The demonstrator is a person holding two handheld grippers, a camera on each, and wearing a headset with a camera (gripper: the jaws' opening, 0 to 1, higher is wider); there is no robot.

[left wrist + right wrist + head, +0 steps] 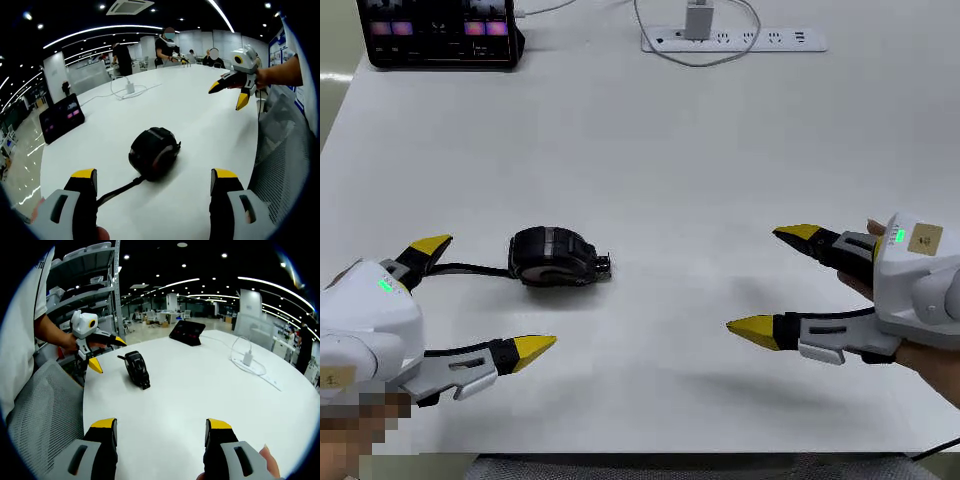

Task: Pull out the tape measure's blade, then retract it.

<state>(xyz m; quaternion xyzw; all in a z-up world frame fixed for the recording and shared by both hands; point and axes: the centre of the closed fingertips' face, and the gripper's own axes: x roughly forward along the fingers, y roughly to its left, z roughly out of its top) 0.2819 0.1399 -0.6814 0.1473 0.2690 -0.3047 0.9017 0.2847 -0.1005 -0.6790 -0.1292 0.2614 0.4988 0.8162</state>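
A black tape measure (553, 257) lies on its side on the white table (650, 150), its blade tip facing right and a black strap trailing left. My left gripper (485, 295) stands open just left of it, yellow-tipped jaws spread either side of the strap. In the left gripper view the tape measure (153, 152) sits a short way ahead of the open left gripper (155, 175). My right gripper (775, 282) is open well to the right, nothing between its jaws. From the right gripper view the tape measure (138, 368) lies far ahead of the right gripper (160, 424).
A dark tablet (438, 30) stands at the table's far left. A white power strip (735, 40) with a charger and cable lies at the far edge. A mesh chair (40, 415) stands by the table's near side. Other people (167, 45) work in the background.
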